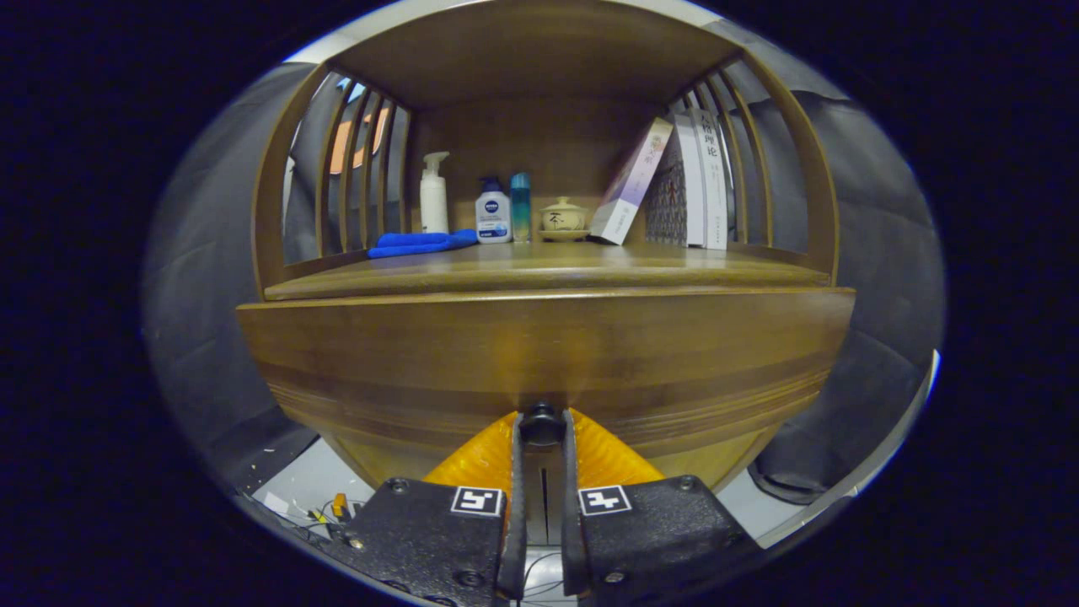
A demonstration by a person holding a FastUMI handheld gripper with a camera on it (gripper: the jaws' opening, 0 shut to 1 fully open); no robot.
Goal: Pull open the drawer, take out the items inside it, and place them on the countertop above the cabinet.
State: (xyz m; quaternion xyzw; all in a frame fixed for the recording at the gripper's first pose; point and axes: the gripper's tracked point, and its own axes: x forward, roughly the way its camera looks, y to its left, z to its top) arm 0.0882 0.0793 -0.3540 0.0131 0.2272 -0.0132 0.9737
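On countertop [539, 265] bottles [493, 215], books [695, 181] (gripper [541, 426] seemingly clamping knob [541, 424])

The tongs [541, 430] have ribbed fingers on blocky screwed mounts, each bearing a square black-and-white marker.

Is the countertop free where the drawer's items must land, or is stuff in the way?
Gripper is shut on the drawer knob. Bottles, blue cloth, teapot and books line the back; the countertop front is bare.

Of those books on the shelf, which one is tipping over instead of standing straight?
The leftmost book, the pale one next to the little lidded pot. It leans right against the upright books. Below, the tongs are closed on the drawer knob.
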